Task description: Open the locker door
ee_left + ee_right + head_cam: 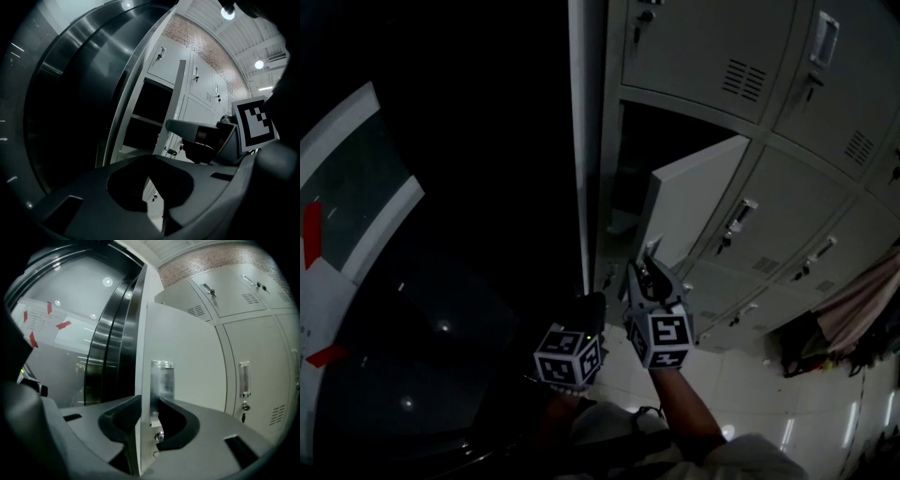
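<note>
The grey locker door [698, 202] stands partly swung out from its dark compartment [675, 131]. My right gripper [645, 261] reaches its free edge. In the right gripper view the door [187, 357] runs edge-on between the jaws of the right gripper [149, 411], one jaw on each side, closed on the edge just below the shiny handle [161, 380]. My left gripper [592, 307] hangs just left of it, dark, touching nothing. In the left gripper view the left gripper [149, 176] has its tips together and empty, and the door edge [176, 103] stands ahead.
Closed lockers [806, 206] with small handles fill the wall to the right. A dark curved glass and metal wall [441, 281] rises at the left, with a white sheet marked by red tape [347, 206]. Cloth and bags [853, 319] lie by the lockers' foot.
</note>
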`<state>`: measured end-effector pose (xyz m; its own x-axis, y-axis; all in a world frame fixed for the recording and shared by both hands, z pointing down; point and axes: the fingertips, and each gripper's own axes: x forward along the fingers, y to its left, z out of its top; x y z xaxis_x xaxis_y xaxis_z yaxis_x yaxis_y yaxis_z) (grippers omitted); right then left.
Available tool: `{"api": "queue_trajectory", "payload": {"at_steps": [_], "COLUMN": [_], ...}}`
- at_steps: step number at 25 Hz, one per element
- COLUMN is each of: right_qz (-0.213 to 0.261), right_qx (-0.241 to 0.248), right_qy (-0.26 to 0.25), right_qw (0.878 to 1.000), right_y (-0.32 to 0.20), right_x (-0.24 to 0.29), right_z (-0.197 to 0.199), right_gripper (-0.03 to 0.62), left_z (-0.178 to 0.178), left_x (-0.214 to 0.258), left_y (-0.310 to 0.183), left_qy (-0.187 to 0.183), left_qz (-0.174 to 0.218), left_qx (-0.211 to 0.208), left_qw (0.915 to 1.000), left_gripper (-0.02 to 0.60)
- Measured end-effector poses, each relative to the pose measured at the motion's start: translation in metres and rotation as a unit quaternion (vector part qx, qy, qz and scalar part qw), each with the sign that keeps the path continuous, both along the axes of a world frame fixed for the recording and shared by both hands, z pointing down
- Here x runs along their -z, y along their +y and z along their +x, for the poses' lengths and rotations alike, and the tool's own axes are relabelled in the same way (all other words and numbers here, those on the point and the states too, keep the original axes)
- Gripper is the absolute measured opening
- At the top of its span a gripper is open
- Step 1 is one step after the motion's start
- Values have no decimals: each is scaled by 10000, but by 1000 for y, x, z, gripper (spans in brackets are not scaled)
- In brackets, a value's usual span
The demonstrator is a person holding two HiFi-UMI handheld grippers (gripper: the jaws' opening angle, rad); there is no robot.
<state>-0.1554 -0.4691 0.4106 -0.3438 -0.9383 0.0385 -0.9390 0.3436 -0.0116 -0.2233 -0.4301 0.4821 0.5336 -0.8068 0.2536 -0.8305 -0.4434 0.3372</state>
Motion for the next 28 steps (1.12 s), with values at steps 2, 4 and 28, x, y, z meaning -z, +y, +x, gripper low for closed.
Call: {"api": "queue_trajectory", "payload": {"at_steps": [2, 4, 28], "right_qz": [-71, -153, -193], "right_qx": [74, 109, -310], "right_qy": [16, 54, 244], "right_qw": [9999, 9998, 9990], "right_y": [11, 22, 107], "right_x": [-1, -3, -4], "right_z": [7, 16, 128], "right_gripper": [127, 136, 103], "left_z": [8, 16, 112], "left_x": [-1, -1, 0], "left_y": [9, 18, 96], "left_qy": [-23, -49, -112], "left_qz": [-17, -16, 16], "left_qx": [12, 15, -422], "left_qw": [10000, 10000, 9990], "left_gripper": [-6, -6, -6]}}
